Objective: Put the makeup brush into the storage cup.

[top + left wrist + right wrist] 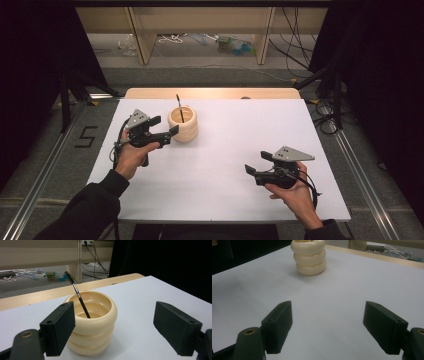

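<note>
- Judging by its look, the cream ribbed cup (182, 124) is a rigid, glossy thing, probably slippery on its rounded ridges; you would do best to pinch it in a groove between two ridges or across the rim wall, and gently in case it is ceramic.
- The cup stands upright on the white table (225, 150), toward the far left, with a thin black brush (77, 293) leaning inside it, bristle end up and poking above the rim.
- The brush looks light and stiff; take its bare stem above the rim, not the bristles.
- Your left gripper (167, 128) sits just beside the cup on its left, jaws spread wide and empty.
- Your right gripper (256, 164) rests at the near right, well apart from the cup, jaws likewise spread with nothing between them.
</note>
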Tool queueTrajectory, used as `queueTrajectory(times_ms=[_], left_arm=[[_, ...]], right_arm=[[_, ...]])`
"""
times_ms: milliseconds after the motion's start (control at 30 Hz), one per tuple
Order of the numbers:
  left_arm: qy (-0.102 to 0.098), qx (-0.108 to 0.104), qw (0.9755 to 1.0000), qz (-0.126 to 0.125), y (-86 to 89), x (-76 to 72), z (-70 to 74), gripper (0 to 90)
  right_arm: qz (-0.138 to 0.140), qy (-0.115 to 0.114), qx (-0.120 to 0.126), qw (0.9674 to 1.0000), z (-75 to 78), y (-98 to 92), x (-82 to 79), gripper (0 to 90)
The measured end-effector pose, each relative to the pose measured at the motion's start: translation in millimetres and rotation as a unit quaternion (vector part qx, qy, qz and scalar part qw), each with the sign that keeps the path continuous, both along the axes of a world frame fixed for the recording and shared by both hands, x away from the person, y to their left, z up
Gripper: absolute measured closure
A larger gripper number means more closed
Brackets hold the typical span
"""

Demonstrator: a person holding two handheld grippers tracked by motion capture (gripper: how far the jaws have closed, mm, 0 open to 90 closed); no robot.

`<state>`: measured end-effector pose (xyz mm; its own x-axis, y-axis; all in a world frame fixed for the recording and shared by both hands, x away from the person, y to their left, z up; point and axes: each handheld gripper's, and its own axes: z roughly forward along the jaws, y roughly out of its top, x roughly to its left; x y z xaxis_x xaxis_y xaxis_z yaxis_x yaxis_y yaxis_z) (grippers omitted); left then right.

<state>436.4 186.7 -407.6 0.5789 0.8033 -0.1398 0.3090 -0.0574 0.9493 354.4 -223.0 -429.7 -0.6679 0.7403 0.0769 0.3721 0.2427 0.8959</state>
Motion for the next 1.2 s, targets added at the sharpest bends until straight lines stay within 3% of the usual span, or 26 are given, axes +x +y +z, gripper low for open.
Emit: queueTrajectory(times_ms=[167,300,367,567,633,667,733,833,900,967,1000,1067,1133,1167,1200], left_arm=[[-0.008,0.001,1.0000,-0.005,4.0,-7.6,0.2,17.6],[-0.012,0.010,0.9998,-0.012,5.2,-14.0,-1.0,17.6],[-0.015,0.013,0.9997,-0.014,5.7,-16.8,-1.6,17.6],[-0.022,0.028,0.9991,-0.022,7.9,-25.0,-4.2,17.7],[-0.021,0.027,0.9992,-0.022,8.7,-27.2,-4.9,17.6],[-0.023,0.029,0.9990,-0.025,9.3,-28.1,-5.4,17.7],[-0.021,0.030,0.9990,-0.025,10.3,-29.9,-6.4,17.7],[-0.021,0.031,0.9989,-0.027,11.3,-32.0,-8.0,17.7],[-0.021,0.034,0.9988,-0.029,11.9,-33.6,-8.8,17.8],[-0.023,0.033,0.9987,-0.030,12.3,-35.4,-9.6,17.8],[-0.024,0.035,0.9986,-0.031,12.8,-35.8,-9.9,17.8],[-0.023,0.035,0.9986,-0.031,13.8,-37.3,-10.8,17.7],[-0.024,0.036,0.9986,-0.032,14.7,-38.8,-11.8,17.6],[-0.025,0.039,0.9984,-0.034,15.6,-39.5,-12.3,17.6],[-0.025,0.039,0.9984,-0.033,15.7,-40.1,-12.9,17.5]], right_arm=[[-0.007,0.008,-0.013,0.9999,2.1,-2.2,-1.1,23.4],[-0.006,0.010,0.007,0.9999,1.2,-0.8,-0.5,21.6],[-0.008,0.000,-0.001,1.0000,1.3,-2.1,0.3,21.4],[-0.009,0.003,-0.003,1.0000,1.9,-3.0,0.0,19.7],[-0.014,0.014,0.000,0.9998,2.6,-3.0,-1.0,19.2],[-0.014,0.002,-0.004,0.9999,2.1,-3.7,0.1,19.2],[-0.014,0.011,-0.002,0.9998,2.3,-3.5,-0.5,18.9],[-0.014,0.003,-0.003,0.9999,2.8,-3.7,-0.4,18.4],[-0.011,0.005,0.009,0.9999,2.1,-2.3,-0.4,17.9],[-0.015,-0.010,0.006,0.9998,2.5,-3.2,0.4,17.8],[-0.018,0.002,-0.004,0.9998,5.0,-5.0,-1.5,17.7],[-0.015,0.010,-0.001,0.9998,5.4,-5.0,-2.2,17.1],[-0.019,0.002,-0.004,0.9998,5.2,-5.4,-1.7,17.1],[-0.018,-0.014,0.008,0.9997,3.2,-4.2,0.2,17.0],[-0.017,-0.015,0.009,0.9997,3.3,-4.4,0.1,17.0]])
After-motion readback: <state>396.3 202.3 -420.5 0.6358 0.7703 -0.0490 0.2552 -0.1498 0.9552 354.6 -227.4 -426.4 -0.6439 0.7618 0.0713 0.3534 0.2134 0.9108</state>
